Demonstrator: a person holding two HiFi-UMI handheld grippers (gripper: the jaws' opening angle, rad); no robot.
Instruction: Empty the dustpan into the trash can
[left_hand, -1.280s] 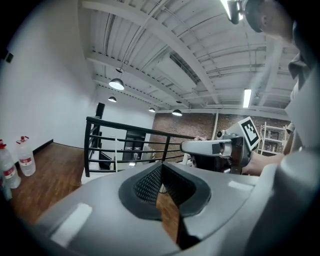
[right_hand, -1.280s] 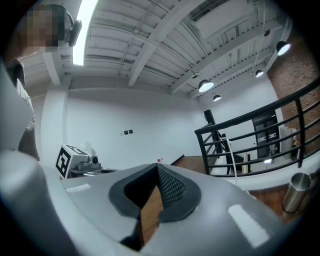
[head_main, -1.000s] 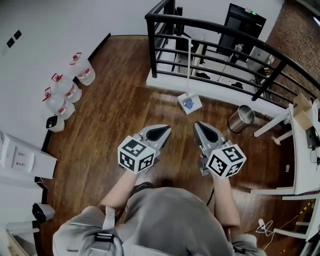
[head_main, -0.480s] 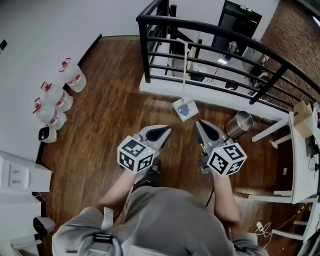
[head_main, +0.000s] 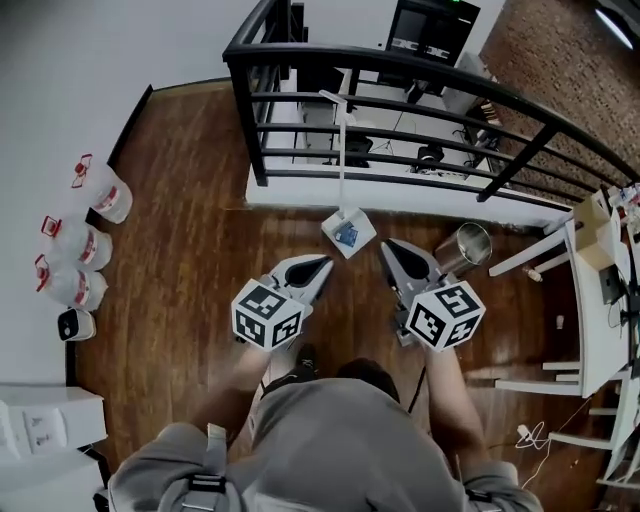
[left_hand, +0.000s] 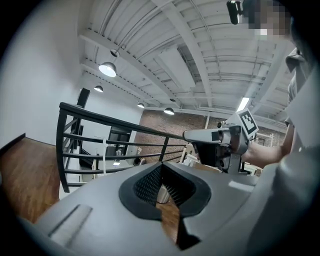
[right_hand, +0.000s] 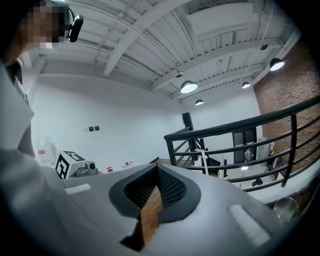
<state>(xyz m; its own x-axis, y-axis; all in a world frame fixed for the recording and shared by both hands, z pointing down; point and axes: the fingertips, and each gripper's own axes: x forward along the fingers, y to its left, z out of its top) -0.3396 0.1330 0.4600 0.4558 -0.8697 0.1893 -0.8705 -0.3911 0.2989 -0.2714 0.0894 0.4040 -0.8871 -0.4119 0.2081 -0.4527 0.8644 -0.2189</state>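
Since both grippers are empty and the dustpan hasn't been picked up, I'd say you're at the approach step here. The left gripper (head_main: 323, 263) has its fingers pressed together with nothing between them. The right gripper (head_main: 389, 246) looks the same: tips shut, only floor showing behind them. Both hang short of the black railing (head_main: 400, 72), pointing roughly toward it.

The dustpan (head_main: 348, 232) sits on the wood floor right at the foot of that railing, with something blue in its pan. Its long white handle (head_main: 341, 150) stands up in front of the bars; can't tell if it actually leans on them. The trash can (head_main: 465, 246), a shiny metal one, is also near the railing's foot, further toward its right end and apart from the dustpan.

My guess for next: spread one set of fingers, close them on the handle, and keep the pan level while you carry it along the railing to the can, or the blue stuff could slide out early.
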